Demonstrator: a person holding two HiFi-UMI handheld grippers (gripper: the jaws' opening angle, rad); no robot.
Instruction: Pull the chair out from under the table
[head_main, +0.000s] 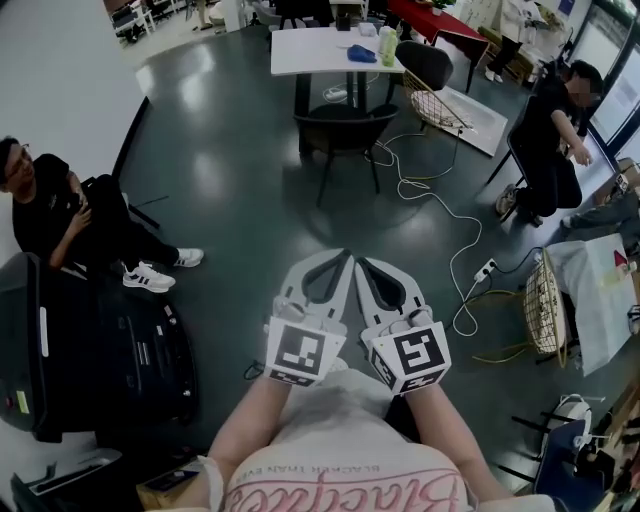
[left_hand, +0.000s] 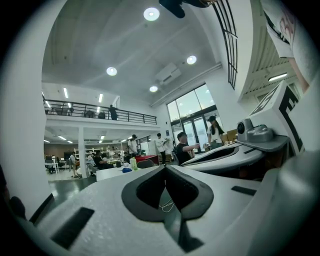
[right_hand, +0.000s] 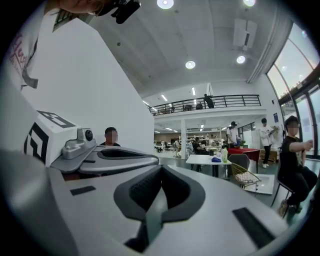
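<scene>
Approach: our left gripper (head_main: 346, 257) and right gripper (head_main: 361, 263) are clenched, empty, well short of the black chair (head_main: 345, 125); next we close in and open.

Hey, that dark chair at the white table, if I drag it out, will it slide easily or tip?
Probably light: the dark chair looks like a thin shell on slim legs. It should likely slide on the glossy floor, though pulling high on the back could tip it. The white cable by its legs might snag.
</scene>
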